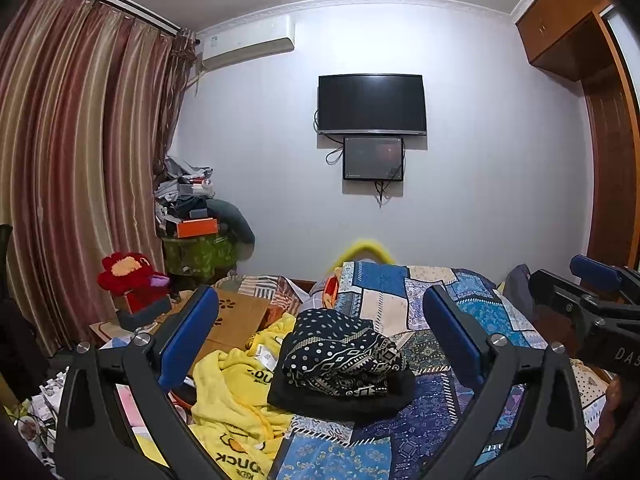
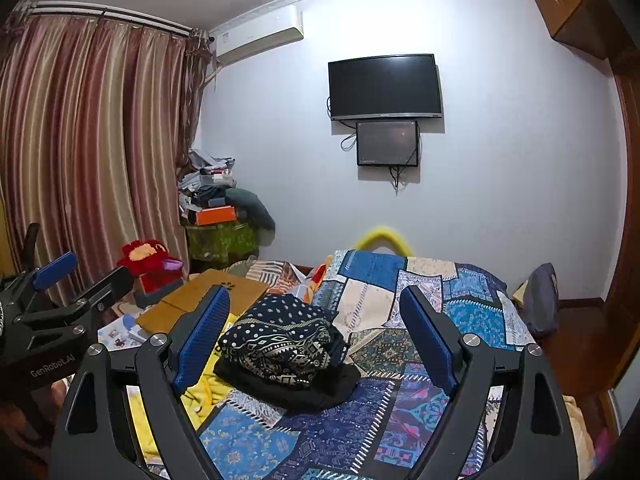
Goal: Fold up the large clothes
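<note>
A folded stack of dark clothes, black with white dots and patterns (image 1: 340, 360), lies on the patchwork bedspread (image 1: 400, 304); it also shows in the right wrist view (image 2: 280, 348). A crumpled yellow garment (image 1: 240, 400) lies left of it, partly seen in the right wrist view (image 2: 204, 388). My left gripper (image 1: 320, 340) is open and empty, held above the bed in front of the stack. My right gripper (image 2: 316, 344) is open and empty, also short of the stack. Each gripper shows at the other view's edge, the right in the left wrist view (image 1: 592, 296) and the left in the right wrist view (image 2: 68, 284).
A brown cardboard box (image 1: 236, 312) and a red plush toy (image 1: 128, 276) sit left of the bed. A cluttered pile (image 1: 192, 208) stands in the corner by the curtain (image 1: 80, 160). A TV (image 1: 370, 104) hangs on the far wall. A wooden wardrobe (image 1: 608, 120) stands at right.
</note>
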Tool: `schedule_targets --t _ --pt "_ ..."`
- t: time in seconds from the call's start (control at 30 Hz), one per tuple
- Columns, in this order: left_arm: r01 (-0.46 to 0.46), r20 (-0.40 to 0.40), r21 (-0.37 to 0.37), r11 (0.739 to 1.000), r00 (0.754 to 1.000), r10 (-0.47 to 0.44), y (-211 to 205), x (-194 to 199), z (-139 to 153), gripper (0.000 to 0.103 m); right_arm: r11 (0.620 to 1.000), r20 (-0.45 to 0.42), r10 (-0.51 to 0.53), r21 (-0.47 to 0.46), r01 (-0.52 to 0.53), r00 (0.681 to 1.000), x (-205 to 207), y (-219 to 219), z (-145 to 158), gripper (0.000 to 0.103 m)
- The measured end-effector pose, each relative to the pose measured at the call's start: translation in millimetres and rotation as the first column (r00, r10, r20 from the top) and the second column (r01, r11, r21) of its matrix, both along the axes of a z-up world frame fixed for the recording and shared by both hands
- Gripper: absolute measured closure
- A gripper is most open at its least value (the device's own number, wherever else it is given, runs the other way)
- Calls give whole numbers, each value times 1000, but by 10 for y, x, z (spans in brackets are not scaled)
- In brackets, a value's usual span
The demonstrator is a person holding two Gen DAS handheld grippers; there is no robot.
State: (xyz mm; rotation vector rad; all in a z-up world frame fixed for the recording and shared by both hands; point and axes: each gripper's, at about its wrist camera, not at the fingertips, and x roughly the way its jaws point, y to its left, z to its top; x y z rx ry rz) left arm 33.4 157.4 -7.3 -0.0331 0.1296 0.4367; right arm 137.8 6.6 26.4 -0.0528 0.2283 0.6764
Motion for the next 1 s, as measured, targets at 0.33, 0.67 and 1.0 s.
schedule_targets --t 0.33,0.67,1.0 --pt "5 -6 6 1000 1000 -5 -8 23 -14 1 1000 -6 1 3 -1 1000 15 -11 0 18" --pt "31 -19 -9 999 999 -31 35 64 -25 1 1000 -1 -3 7 3 1000 10 -11 -7 18" --pt "67 -41 -32 997 997 -69 43 88 -74 1 1000 -9 -9 13 9 1000 37 -3 -17 18"
